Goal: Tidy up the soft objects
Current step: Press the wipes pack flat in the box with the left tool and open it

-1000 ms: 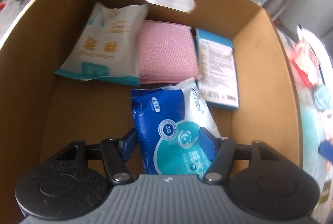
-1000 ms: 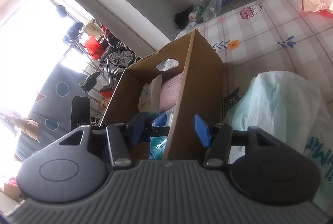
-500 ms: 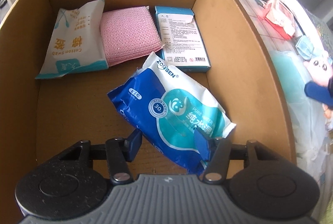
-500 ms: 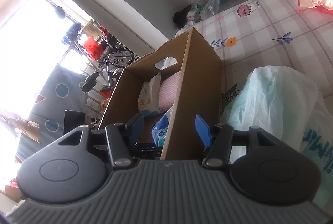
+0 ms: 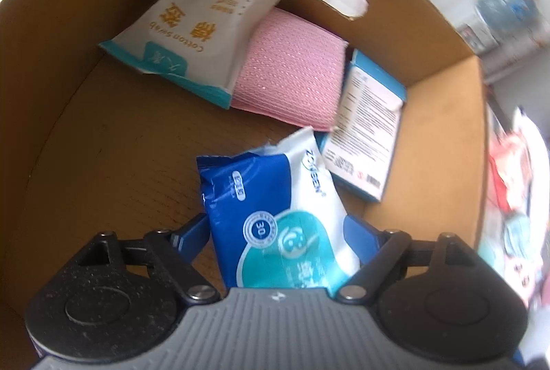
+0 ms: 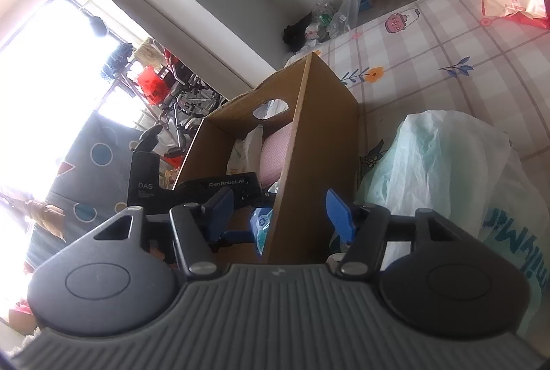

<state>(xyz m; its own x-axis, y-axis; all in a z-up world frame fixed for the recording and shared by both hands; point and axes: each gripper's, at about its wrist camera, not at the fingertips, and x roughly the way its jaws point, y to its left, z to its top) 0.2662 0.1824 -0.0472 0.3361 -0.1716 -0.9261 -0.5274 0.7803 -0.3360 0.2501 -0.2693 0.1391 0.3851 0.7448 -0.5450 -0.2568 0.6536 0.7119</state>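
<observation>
The left gripper [image 5: 275, 232] is gripping a blue, white and teal plastic pack of wet wipes [image 5: 275, 218], its blue fingers [image 5: 194, 234] pressing the pack's two sides low inside the brown cardboard box [image 5: 62, 36]. The pack is hanging or resting just over the bare box floor; contact with the floor cannot be told. This looks like the placing step. Beyond it a white and blue printed carton [image 5: 366, 129] is lying just beside the pack's far corner, then a pink textured cloth pad [image 5: 292, 74], with a white cotton-swab pouch [image 5: 196, 26] overlapping its edge against the far wall. Next, the jaws probably need to part and the tool lift straight out, avoiding the carton.

The right gripper [image 6: 280, 213] is waiting outside, jaws wide and empty, straddling the box wall, beside a pale green plastic bag [image 6: 443, 170].
</observation>
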